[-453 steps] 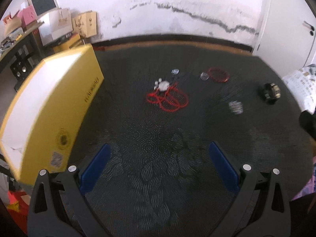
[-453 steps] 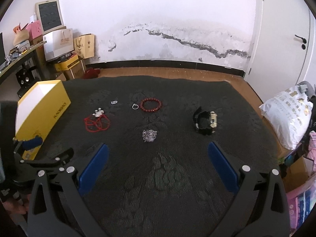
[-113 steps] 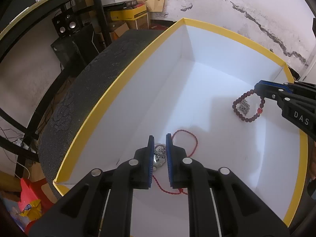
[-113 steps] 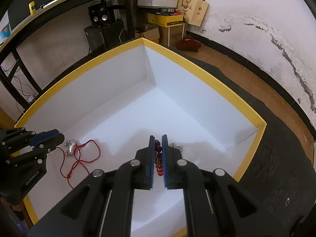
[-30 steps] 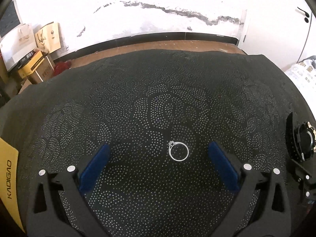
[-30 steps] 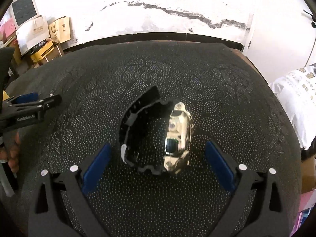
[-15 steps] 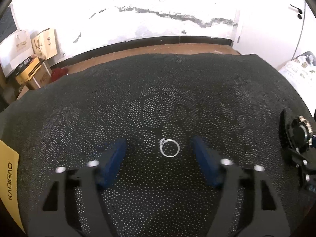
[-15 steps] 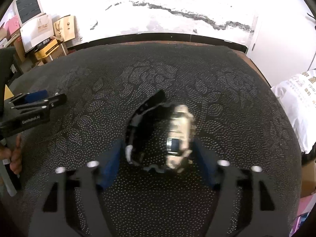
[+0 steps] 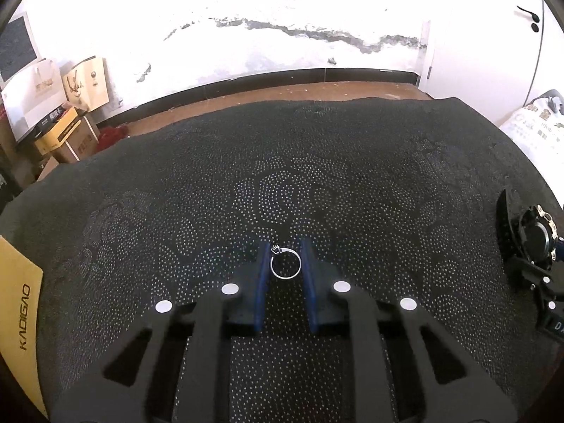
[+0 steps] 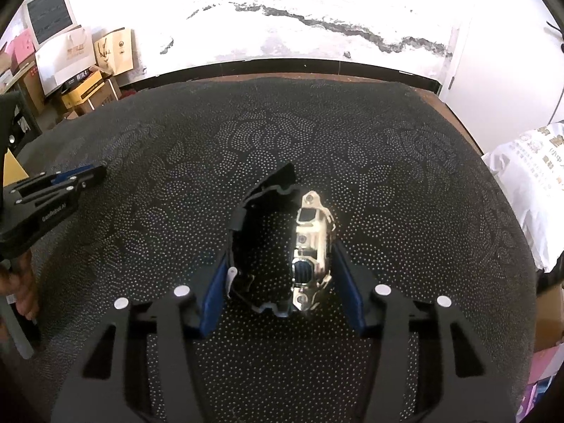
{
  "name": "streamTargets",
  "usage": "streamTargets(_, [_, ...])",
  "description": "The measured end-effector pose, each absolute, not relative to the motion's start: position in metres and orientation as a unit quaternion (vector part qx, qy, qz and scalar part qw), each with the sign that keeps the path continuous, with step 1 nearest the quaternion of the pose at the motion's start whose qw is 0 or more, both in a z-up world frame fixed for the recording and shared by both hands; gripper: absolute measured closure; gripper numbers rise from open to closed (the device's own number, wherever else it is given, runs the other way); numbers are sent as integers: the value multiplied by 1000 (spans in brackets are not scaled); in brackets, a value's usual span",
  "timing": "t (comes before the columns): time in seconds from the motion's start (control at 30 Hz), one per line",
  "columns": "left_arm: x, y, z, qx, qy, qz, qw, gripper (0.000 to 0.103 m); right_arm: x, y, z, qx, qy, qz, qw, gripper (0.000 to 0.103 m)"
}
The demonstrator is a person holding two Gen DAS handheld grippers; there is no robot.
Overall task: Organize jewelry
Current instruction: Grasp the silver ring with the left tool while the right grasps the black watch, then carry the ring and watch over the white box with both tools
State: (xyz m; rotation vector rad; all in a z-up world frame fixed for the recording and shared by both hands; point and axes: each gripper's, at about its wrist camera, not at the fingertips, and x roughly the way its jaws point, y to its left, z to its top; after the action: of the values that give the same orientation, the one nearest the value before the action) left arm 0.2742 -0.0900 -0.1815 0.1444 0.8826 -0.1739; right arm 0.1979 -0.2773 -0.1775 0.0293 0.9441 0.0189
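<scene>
Centrally on the dark dotted tabletop, the watch lies on its side, long axis pointing away from the camera, gold case rightward. The right tongs bracket it, pads touching both flanks. The left tongs have narrowed around the flat-lying silver ring, stone towards the far left.

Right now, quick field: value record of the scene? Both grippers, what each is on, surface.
surface: dark dotted cloth
left gripper: jaws narrowed around the small silver ring with a stone, which lies flat on the cloth; pad contact unclear
right gripper: blue pads bracketing the black-strapped watch with a gold case, which rests on the cloth; firm contact unclear
box: yellow KADIGAO box edge at far left, apart from both grippers
</scene>
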Motion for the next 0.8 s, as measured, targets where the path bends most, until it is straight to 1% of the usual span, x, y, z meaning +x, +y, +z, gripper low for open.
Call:
streamTargets(0.23, [268,-87,-166,64,429,-85,897,85,194,-275,-160,12,443,14,896,48])
streamTargets(0.47, [236,-66,-129,71,429,-89,896,85,181,-247,-120,9,418,27,908,48])
streamTargets(0.67, [191,-17,-82,51,424,-72,901,85,165,-197,-73,-1,391,63,918,48])
streamTargets(0.8, [155,33,-46,50,411,-45,909,85,152,-153,-43,-12,374,93,923,48])
